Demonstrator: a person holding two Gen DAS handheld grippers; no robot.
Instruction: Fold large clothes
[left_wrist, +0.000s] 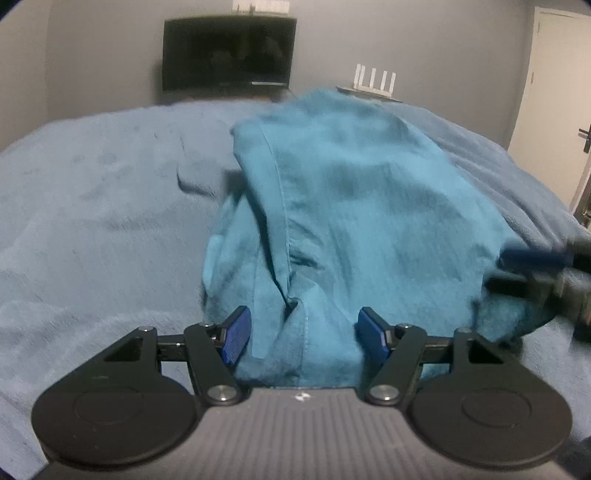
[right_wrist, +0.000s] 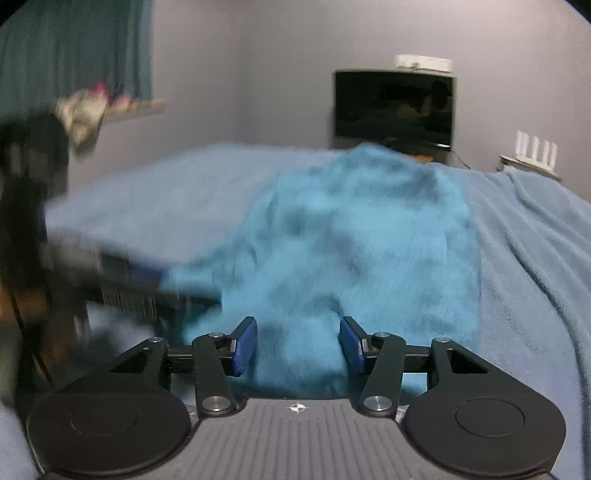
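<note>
A teal garment (left_wrist: 354, 206) lies heaped on a blue blanket-covered bed (left_wrist: 96, 206). My left gripper (left_wrist: 304, 334) sits low at the garment's near edge. Its jaws stand well apart, with a bunched fold between the blue pads (left_wrist: 236, 334) and no visible pinch. My right gripper (right_wrist: 297, 345) is at another part of the same garment (right_wrist: 354, 236), also with its jaws apart and cloth filling the gap; this view is blurred. The right gripper (left_wrist: 535, 262) also shows as a blur at the garment's right edge. In the right wrist view, the left gripper (right_wrist: 125, 277) is a blur at far left.
Beyond the bed, a dark screen (left_wrist: 229, 55) stands against the grey wall beside a white router (left_wrist: 373, 79). A door (left_wrist: 554, 92) is at the right. In the right wrist view, a curtain (right_wrist: 77, 48) and a cluttered sill (right_wrist: 92, 107) are at the left.
</note>
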